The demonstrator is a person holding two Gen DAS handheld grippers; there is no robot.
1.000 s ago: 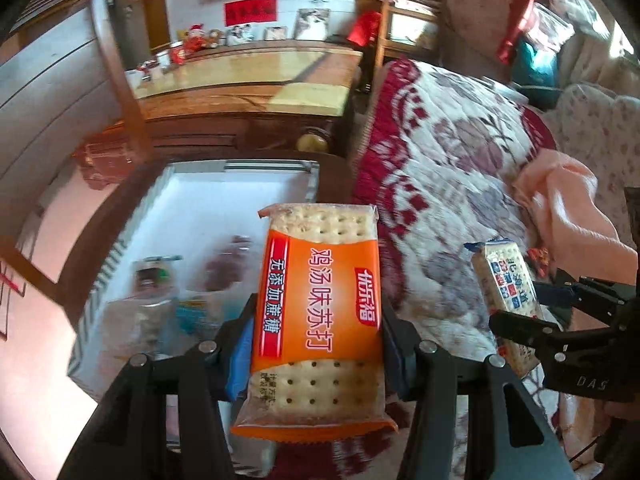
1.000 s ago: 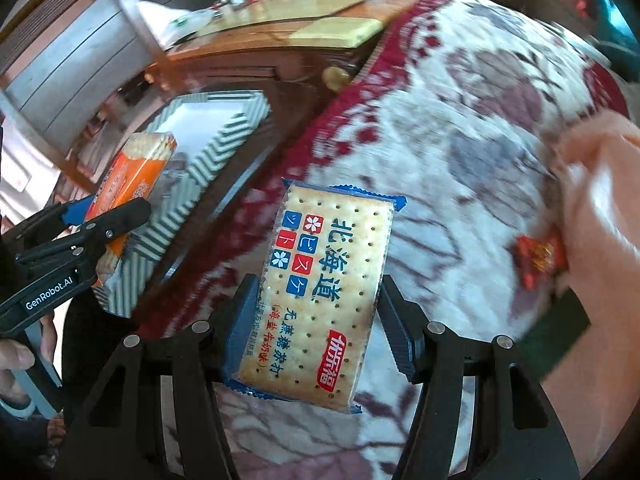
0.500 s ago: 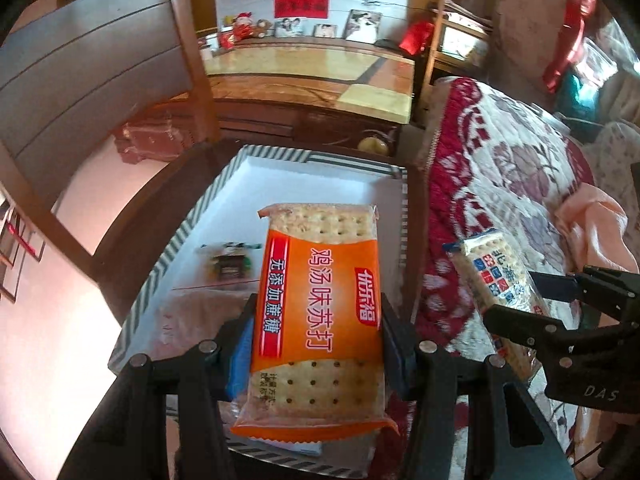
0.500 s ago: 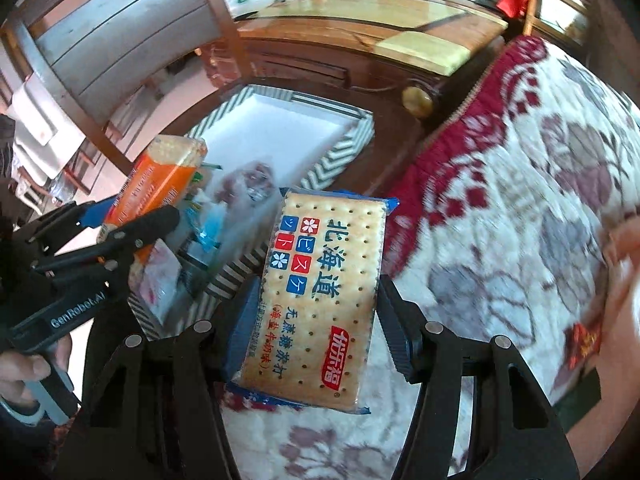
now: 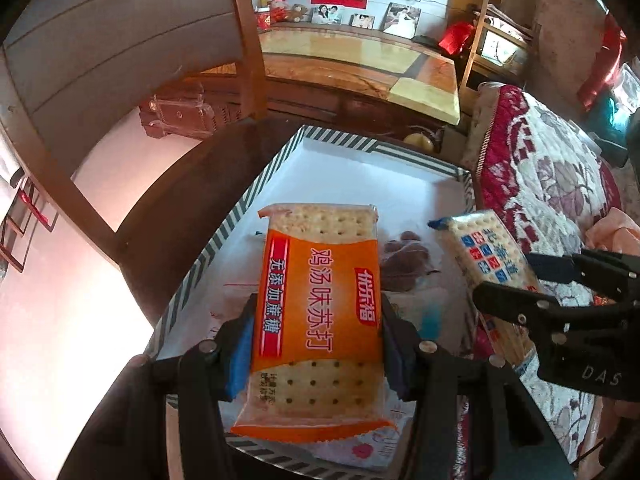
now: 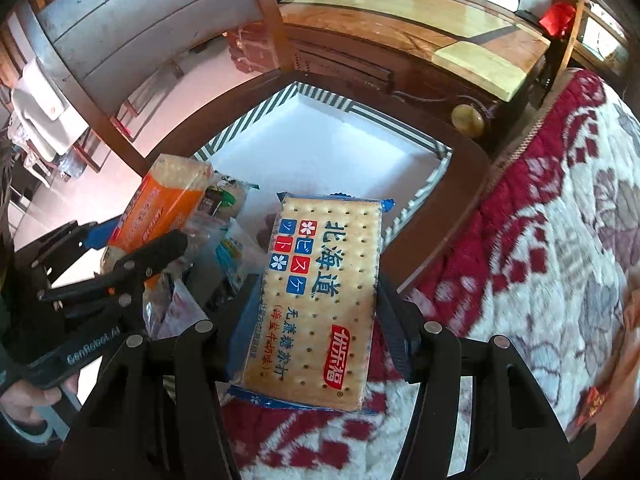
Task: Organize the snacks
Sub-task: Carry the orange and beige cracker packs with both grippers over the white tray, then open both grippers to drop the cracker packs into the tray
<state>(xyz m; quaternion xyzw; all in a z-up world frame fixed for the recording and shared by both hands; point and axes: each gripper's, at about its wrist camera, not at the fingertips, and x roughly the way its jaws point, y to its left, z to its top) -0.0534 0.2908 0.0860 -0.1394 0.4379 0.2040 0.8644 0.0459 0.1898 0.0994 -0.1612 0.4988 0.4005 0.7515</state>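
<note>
My left gripper point(image 5: 318, 344) is shut on an orange cracker pack point(image 5: 320, 304), held over the near half of a white tray with a striped rim point(image 5: 256, 184). My right gripper point(image 6: 320, 320) is shut on a blue-edged cracker pack point(image 6: 320, 300), hanging above the tray's right edge and the red floral blanket point(image 6: 540, 260). Each view shows the other hand's load: the blue-edged pack point(image 5: 486, 264) at right, the orange pack point(image 6: 160, 204) at left. Several small wrapped snacks point(image 6: 228, 240) lie in the tray's near part; its far half point(image 6: 320, 152) is bare white.
The tray rests on a dark wooden table point(image 5: 168, 200) beside a chair back point(image 5: 120, 40). A low wooden cabinet point(image 5: 360, 64) stands behind. The floral blanket point(image 5: 552, 184) covers a bed at right. A person's hand point(image 6: 24, 396) holds the left gripper's handle.
Both grippers have swung left from over the blanket toward the tray, each still carrying its pack. The tray now lies under the orange pack and closer to the blue-edged one.
</note>
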